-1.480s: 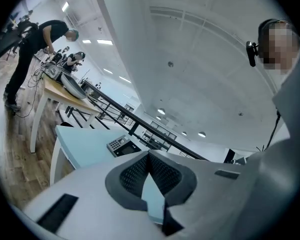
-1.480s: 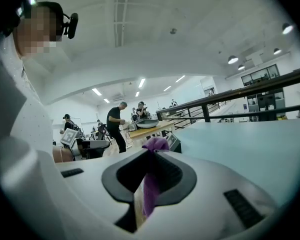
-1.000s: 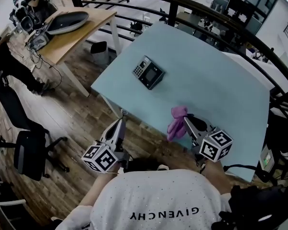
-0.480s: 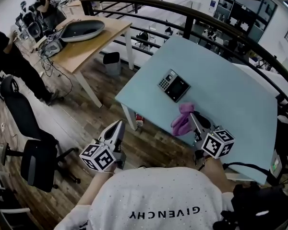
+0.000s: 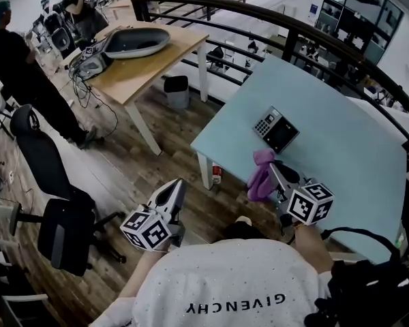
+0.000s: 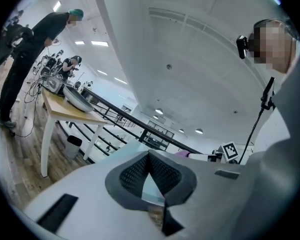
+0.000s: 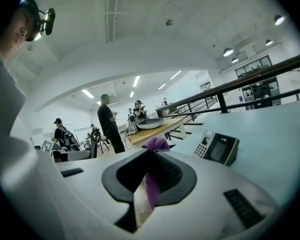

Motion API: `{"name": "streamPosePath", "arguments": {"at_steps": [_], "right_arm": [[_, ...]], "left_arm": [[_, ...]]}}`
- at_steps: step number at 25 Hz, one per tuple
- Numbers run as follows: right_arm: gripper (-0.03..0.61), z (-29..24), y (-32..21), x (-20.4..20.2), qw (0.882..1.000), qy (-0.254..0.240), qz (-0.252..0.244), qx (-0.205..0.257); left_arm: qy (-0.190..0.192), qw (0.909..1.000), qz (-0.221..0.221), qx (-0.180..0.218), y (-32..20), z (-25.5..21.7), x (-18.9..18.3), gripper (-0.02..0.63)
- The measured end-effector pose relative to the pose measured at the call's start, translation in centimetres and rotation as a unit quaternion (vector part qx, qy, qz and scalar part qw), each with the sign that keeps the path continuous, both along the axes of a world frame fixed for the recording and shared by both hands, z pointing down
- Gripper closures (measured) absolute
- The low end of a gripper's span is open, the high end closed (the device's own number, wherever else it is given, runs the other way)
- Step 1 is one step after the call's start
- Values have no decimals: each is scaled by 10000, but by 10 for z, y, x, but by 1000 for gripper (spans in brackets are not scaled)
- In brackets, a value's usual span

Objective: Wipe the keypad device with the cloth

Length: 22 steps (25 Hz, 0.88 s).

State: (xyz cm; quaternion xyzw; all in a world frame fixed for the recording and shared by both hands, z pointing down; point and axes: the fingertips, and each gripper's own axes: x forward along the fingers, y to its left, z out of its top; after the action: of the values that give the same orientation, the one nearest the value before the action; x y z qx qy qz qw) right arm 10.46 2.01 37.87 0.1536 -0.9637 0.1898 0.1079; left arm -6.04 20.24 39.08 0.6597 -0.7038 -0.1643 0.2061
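In the right gripper [image 5: 275,174] the purple cloth [image 5: 261,176] is pinched, near the keypad device [image 5: 276,129] on the pale table [image 5: 354,155]. The left gripper [image 5: 176,184] is closed, empty, off the table. The cloth should be laid flat on the device and swept lightly.

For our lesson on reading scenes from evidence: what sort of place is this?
Probably an open-plan lab or office workspace: a wooden workbench strewn with cables and gear, black wheeled office chairs, and a long black metal railing.
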Motion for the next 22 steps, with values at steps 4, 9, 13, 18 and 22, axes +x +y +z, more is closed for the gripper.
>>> {"name": "streamPosePath", "arguments": {"at_steps": [4, 9, 13, 18, 22], "right_arm": [[548, -2, -10, -26, 9999, 24, -58, 95], [548, -3, -39, -67, 10000, -65, -34, 35], [548, -20, -68, -108, 9994, -256, -237, 66], [548, -46, -114, -156, 9984, -413, -273, 290], [548, -55, -148, -171, 9986, -422, -91, 308]], "left_arm": [[-75, 9999, -71, -25, 0, -1, -18, 612], [-145, 9998, -129, -2, -18, -1, -52, 612], [-296, 9993, 9, 232, -52, -19, -87, 612], [-228, 9990, 318, 228, -113, -31, -132, 614], [-42, 9973, 718, 143, -159, -36, -145, 612]]}}
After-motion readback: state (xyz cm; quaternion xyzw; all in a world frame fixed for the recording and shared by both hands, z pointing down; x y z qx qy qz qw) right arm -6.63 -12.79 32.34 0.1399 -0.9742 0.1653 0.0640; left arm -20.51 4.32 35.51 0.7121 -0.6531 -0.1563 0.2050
